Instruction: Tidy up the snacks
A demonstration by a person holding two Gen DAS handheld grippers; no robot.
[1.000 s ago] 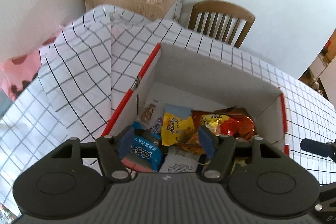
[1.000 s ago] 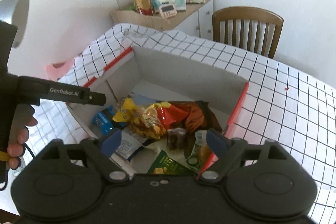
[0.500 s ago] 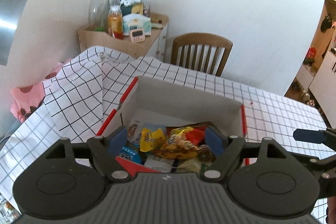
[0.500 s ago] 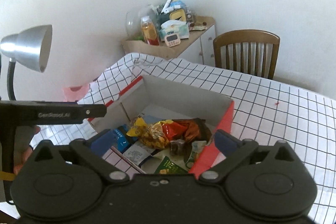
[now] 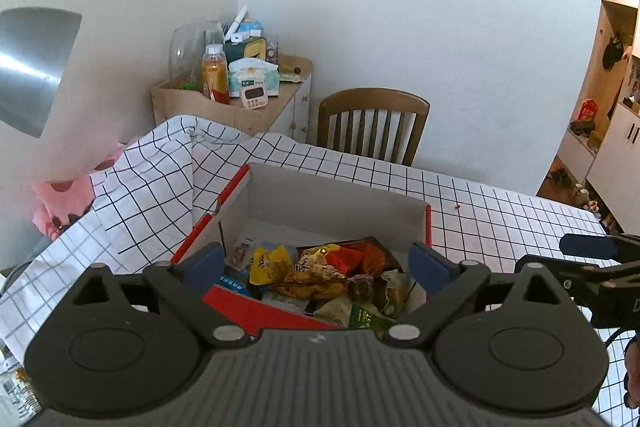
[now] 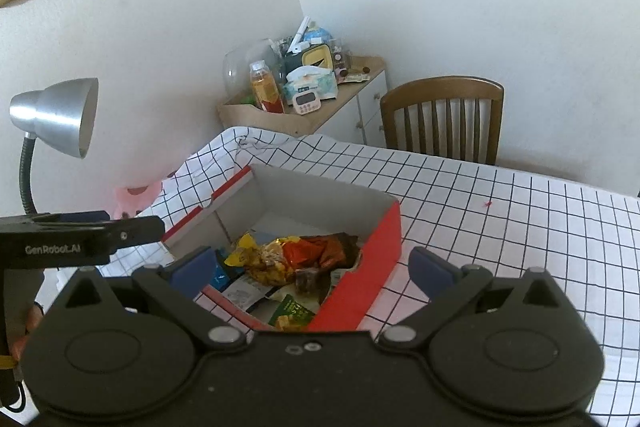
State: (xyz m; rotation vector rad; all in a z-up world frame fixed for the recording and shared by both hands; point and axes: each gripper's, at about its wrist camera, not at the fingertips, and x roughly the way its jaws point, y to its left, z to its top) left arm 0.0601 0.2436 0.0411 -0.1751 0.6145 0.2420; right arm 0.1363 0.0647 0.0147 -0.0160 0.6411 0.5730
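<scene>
A red cardboard box [image 5: 336, 197] with a grey inside sits on the checked tablecloth and holds several snack packets. Among them are a yellow packet [image 5: 270, 263], an orange-red bag [image 5: 348, 257], a blue packet [image 5: 232, 283] and a green packet [image 5: 366, 315]. My left gripper [image 5: 316, 263] hangs above and behind the box's near wall, its jaws opening wide with nothing gripped between them. My right gripper [image 6: 311, 266] is open and empty, above the box's [image 6: 380, 239] near right corner. The same bag [image 6: 272, 263] and green packet [image 6: 292, 311] show in the right wrist view.
A wooden chair [image 5: 372, 125] stands behind the table. A side cabinet [image 5: 248, 107] carries a bottle, tissues and a timer. A silver desk lamp [image 6: 56, 115] stands at the left. The tablecloth [image 6: 520, 227] stretches bare to the right of the box. A pink cloth [image 5: 64, 199] lies at the left.
Both grippers have drawn back and risen from inside the box, so the whole box shows now. The left jaws have spread wider; the right jaws widened a little.
</scene>
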